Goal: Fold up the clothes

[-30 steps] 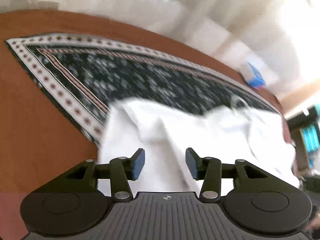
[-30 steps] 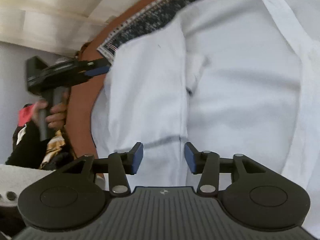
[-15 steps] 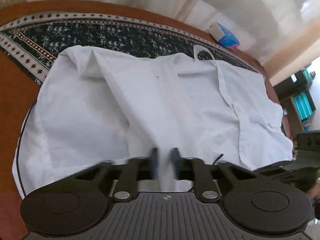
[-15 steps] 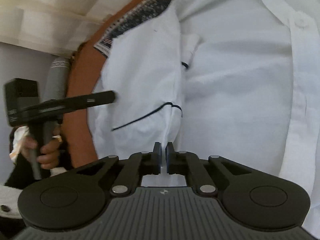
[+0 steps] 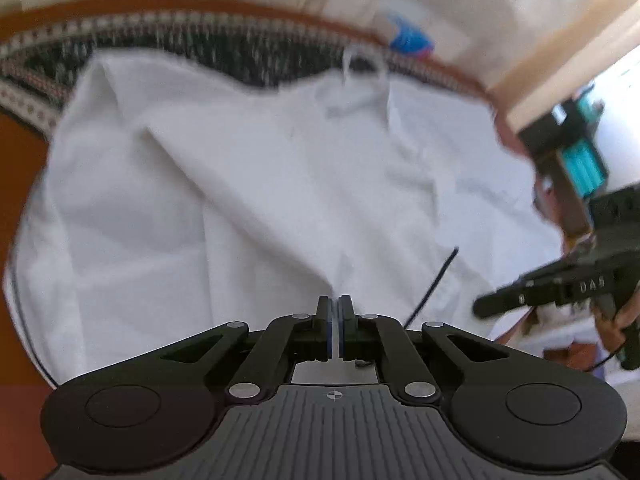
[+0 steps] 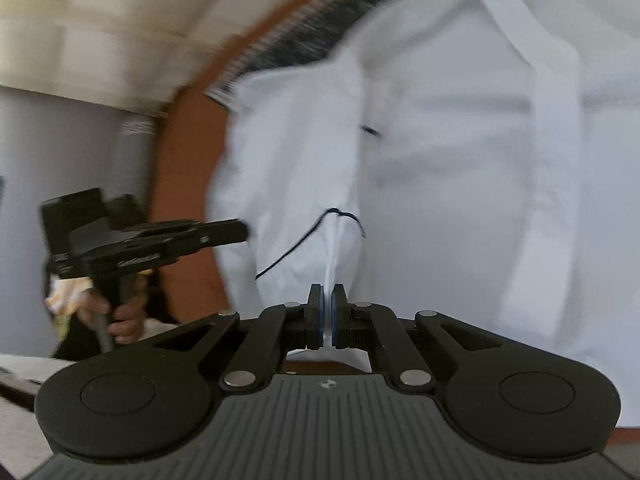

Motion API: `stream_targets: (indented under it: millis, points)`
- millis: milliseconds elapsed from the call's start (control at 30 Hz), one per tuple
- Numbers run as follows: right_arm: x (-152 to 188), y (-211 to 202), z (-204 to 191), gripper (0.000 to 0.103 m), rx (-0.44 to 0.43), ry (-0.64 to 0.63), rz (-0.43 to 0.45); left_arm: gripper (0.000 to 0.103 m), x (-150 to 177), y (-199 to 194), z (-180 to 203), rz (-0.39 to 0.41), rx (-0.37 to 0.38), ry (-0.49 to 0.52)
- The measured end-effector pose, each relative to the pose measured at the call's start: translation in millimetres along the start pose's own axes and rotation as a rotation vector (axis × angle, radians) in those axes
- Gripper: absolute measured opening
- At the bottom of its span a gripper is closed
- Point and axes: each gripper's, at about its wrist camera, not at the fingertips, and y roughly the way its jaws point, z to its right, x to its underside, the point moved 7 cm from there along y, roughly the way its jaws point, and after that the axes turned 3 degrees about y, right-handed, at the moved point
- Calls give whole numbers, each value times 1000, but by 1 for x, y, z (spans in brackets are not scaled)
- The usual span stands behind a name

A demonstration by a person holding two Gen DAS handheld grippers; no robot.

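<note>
A white button-up shirt [image 5: 260, 184] lies spread over a dark patterned cloth [image 5: 224, 52] on a brown table. My left gripper [image 5: 335, 304] is shut on the shirt's near hem, a pinched fold rising from its pads. In the right wrist view the same shirt [image 6: 460, 168] fills the frame, and my right gripper [image 6: 327, 292] is shut on a bunched ridge of its edge beside a loose dark thread [image 6: 304, 240]. Each gripper shows in the other's view: the right gripper [image 5: 560, 284] at the right edge, the left gripper [image 6: 152, 240] at the left, held by a hand [image 6: 120, 316].
The patterned cloth [image 6: 320, 28] covers most of the brown table [image 6: 184, 216], whose rim [image 5: 24, 168] curves around the shirt. A blue and white pack [image 5: 408, 40] lies at the table's far edge. A dark shelf with teal items [image 5: 580, 152] stands beyond the right side.
Both grippers went from open to shut on the shirt's near edge. The left one moved in over the shirt from the patterned cloth; the right one lifted its pinched fold slightly.
</note>
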Motion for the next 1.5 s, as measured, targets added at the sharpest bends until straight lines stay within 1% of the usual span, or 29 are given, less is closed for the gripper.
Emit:
stream_targets:
  millis: [100,133,167,200,233,267,300,333,367,433,467,533,633,700,767,833,867,900,933,967,1000,1033,1067,1133,1200,1300,1333,1367,1500]
  points:
    - [6,23,27,4,64,33,-30,5,10,20,-10,-55,-28,-3]
    - [8,32,35,4,81,45,-40,8,10,19,-12,-58,-27,-6]
    - [9,38,40,7,97,53,-49,24,9,18,-14,-58,-24,-9]
    - [9,41,43,11,113,51,-52,23,4,10,-17,-37,-36,0]
    - [9,43,45,12,130,50,-55,26,-2,1,-20,-12,-51,13]
    - [8,43,45,13,146,39,-48,34,-10,-9,-25,21,-76,23]
    - [4,35,40,20,162,11,-22,40,-19,-20,-31,56,-104,32]
    - [0,28,34,23,177,-18,5,49,-30,-30,-39,91,-131,27]
    - [-4,21,29,28,193,-46,31,50,-43,-37,-48,127,-161,13]
    - [-13,7,15,29,210,-100,87,50,-70,-48,-66,196,-214,-16]
    - [-20,2,4,29,186,-118,121,50,-85,-51,-75,226,-236,-29]
    - [-31,0,-16,29,138,-159,157,50,-106,-42,-90,225,-265,-51]
    - [-38,19,-33,32,115,-221,142,50,-129,-23,-110,194,-298,-93]
    - [-35,32,-35,34,117,-238,107,51,-135,-16,-116,189,-291,-114]
    - [-23,43,-41,34,97,-241,72,56,-140,-11,-122,187,-281,-134]
    - [-7,52,-49,40,82,-253,45,58,-141,-7,-125,185,-272,-150]
    - [0,54,-51,47,89,-263,34,57,-141,-4,-127,184,-268,-158]
    - [7,57,-53,48,96,-279,22,57,-142,-2,-130,178,-265,-164]
    - [14,60,-55,48,103,-294,11,47,-142,1,-132,171,-262,-169]
    - [20,64,-57,48,107,-306,2,27,-143,3,-135,165,-262,-178]
    - [22,69,-59,48,104,-311,-3,24,-145,6,-139,161,-256,-194]
    - [24,73,-61,48,103,-321,-6,18,-146,7,-144,161,-254,-216]
    - [25,76,-62,46,103,-343,-4,17,-147,7,-149,162,-253,-240]
    - [31,79,-55,40,119,-360,-16,17,-148,9,-159,162,-269,-260]
    - [34,88,-44,34,126,-330,-33,17,-148,9,-161,158,-275,-262]
    - [40,87,-35,32,113,-298,-41,17,-149,10,-164,153,-281,-262]
    - [40,82,-36,32,111,-292,-40,23,-149,5,-161,157,-287,-253]
    - [38,75,-37,35,107,-290,-19,36,-148,0,-158,162,-293,-242]
    - [34,45,-34,36,120,-273,69,39,-136,-34,-120,195,-284,-100]
